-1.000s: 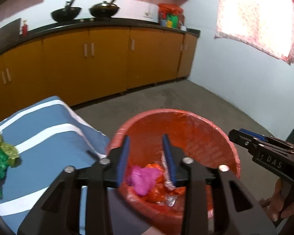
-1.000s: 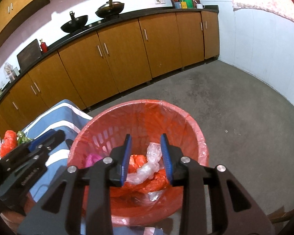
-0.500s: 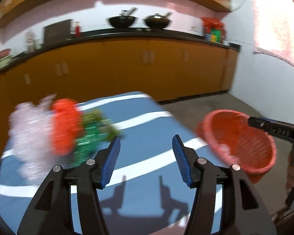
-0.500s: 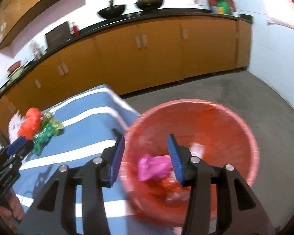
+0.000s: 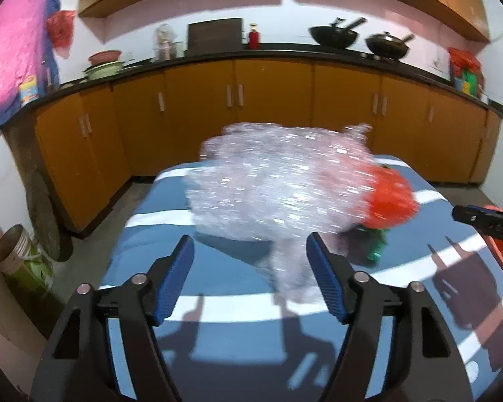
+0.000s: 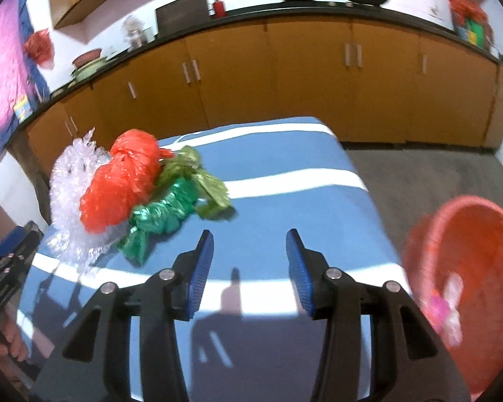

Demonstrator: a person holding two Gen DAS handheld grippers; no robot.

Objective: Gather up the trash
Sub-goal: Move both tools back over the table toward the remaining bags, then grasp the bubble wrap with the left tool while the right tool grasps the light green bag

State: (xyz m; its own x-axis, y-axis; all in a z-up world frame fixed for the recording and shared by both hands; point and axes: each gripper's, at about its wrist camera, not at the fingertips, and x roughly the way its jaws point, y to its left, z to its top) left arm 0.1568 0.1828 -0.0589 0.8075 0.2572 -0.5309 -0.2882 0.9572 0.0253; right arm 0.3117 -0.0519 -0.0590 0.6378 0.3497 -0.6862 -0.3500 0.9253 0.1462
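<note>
Both grippers swung from basket (image 6: 466,268) to trash (image 6: 124,194)

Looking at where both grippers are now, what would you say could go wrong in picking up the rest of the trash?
1. The clear crinkled plastic, red bag and green wrappers lie bunched and touching; grabbing one may drag others off the striped cloth's edge.
2. The left gripper, jaws just opened and empty, and the open right gripper both face this pile and may collide.
3. The red basket stands off the table's side, so light pieces may miss it.
</note>
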